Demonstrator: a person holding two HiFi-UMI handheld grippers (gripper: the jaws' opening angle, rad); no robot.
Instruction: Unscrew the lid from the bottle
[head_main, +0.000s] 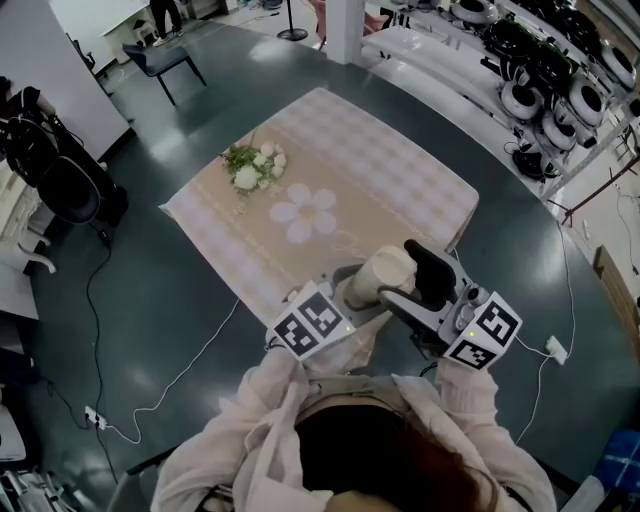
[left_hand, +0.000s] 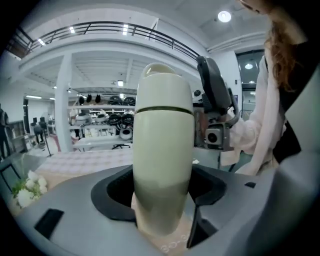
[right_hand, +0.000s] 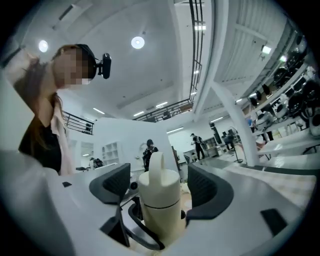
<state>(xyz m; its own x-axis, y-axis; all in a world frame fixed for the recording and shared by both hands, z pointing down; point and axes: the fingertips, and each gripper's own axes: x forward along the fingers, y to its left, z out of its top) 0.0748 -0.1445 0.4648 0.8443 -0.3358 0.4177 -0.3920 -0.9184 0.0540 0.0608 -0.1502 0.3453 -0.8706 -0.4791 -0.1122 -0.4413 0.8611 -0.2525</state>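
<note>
A cream bottle (head_main: 381, 276) stands upright over the near edge of the table, and its lid (left_hand: 163, 87) carries a loop handle. My left gripper (left_hand: 162, 192) is shut on the bottle's lower body, with both dark pads against its sides. In the head view the left gripper (head_main: 345, 300) reaches in from the left. My right gripper (right_hand: 160, 185) stands open around the lid (right_hand: 159, 189), with a gap between each pad and the lid. Its black jaw (head_main: 428, 272) shows to the right of the bottle.
The table (head_main: 420, 170) wears a checked cloth with a flower print (head_main: 305, 212), and a small bouquet (head_main: 253, 166) lies at its far left. A chair (head_main: 160, 58) stands beyond, racks of gear (head_main: 560, 70) at the right, and cables (head_main: 190, 375) cross the floor.
</note>
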